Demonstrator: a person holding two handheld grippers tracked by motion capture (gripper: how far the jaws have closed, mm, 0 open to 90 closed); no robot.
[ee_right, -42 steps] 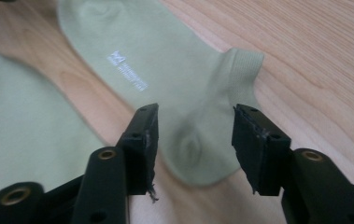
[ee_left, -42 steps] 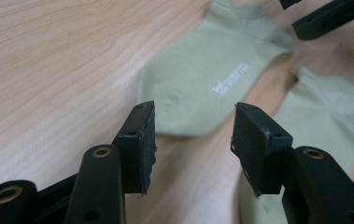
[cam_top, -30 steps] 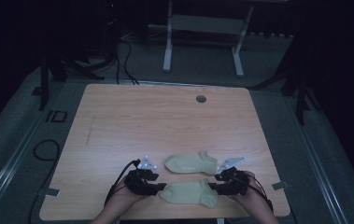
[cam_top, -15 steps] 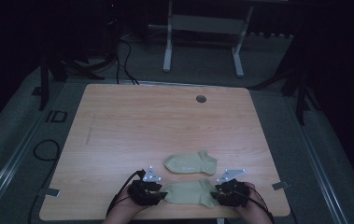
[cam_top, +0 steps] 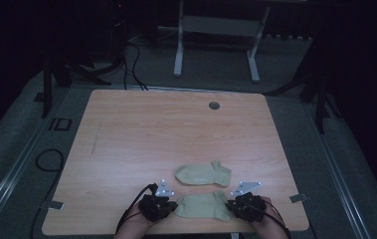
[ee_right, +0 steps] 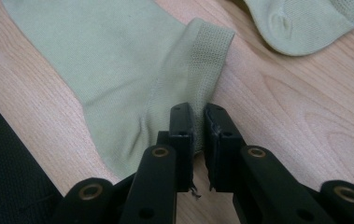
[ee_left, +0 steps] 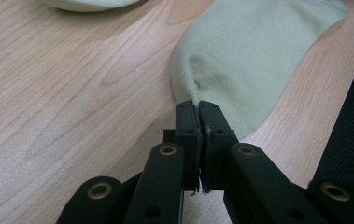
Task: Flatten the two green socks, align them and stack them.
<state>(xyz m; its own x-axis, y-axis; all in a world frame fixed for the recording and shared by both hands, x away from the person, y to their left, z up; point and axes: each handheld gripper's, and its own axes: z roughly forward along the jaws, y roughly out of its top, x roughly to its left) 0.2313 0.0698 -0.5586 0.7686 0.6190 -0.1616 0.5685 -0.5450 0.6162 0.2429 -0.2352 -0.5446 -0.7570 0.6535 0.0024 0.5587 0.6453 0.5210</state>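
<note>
Left claw (ee_left: 198, 109) and right claw (ee_right: 198, 114), jaws just closed, each grasping an end of the near sock (cam_top: 203, 206) on the bench (cam_top: 141, 129).

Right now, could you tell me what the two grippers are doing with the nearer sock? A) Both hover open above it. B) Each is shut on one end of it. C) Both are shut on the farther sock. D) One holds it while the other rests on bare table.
B: the left gripper pinches one end of the nearer sock and the right gripper its cuff end, while the farther sock lies untouched.
</note>
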